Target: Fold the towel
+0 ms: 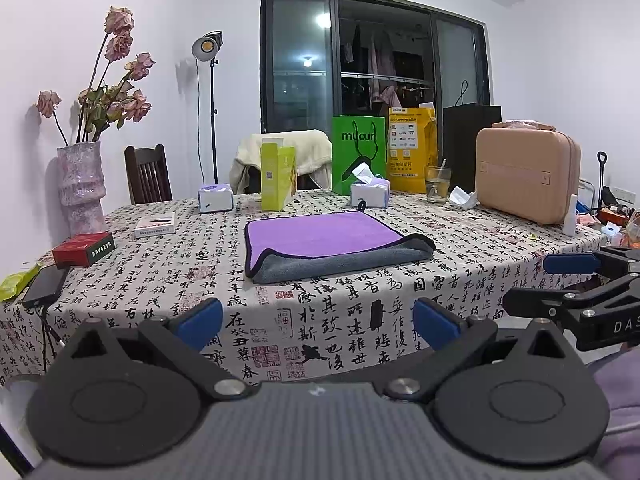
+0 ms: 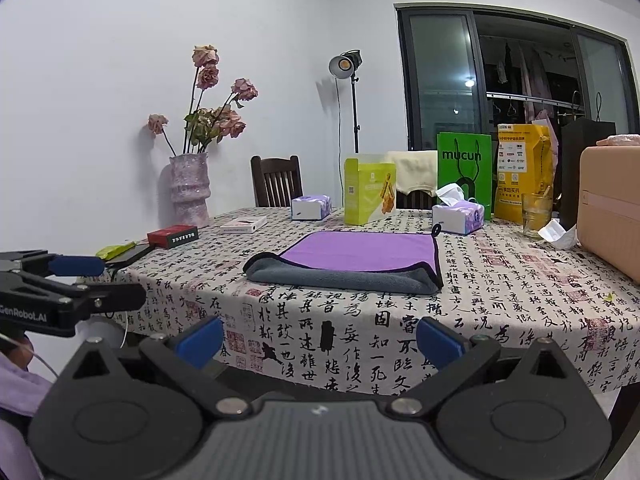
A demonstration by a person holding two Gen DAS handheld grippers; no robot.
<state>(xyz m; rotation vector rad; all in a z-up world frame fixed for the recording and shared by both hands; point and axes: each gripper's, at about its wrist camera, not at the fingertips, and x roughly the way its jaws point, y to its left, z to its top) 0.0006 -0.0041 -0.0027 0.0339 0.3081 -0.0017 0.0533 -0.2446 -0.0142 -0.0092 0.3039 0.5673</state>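
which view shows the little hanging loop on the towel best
The right wrist view: the black hanging loop stands clear at the far right corner of the towel, against the tablecloth. In the left wrist view the loop is smaller and sits against a tissue box, harder to pick out.

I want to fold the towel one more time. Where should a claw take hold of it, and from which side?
Probably grip the towel at its near rolled grey fold, near the ends, coming from the table's near edge. That edge bulges thickly toward both open claws, left claw and right claw.
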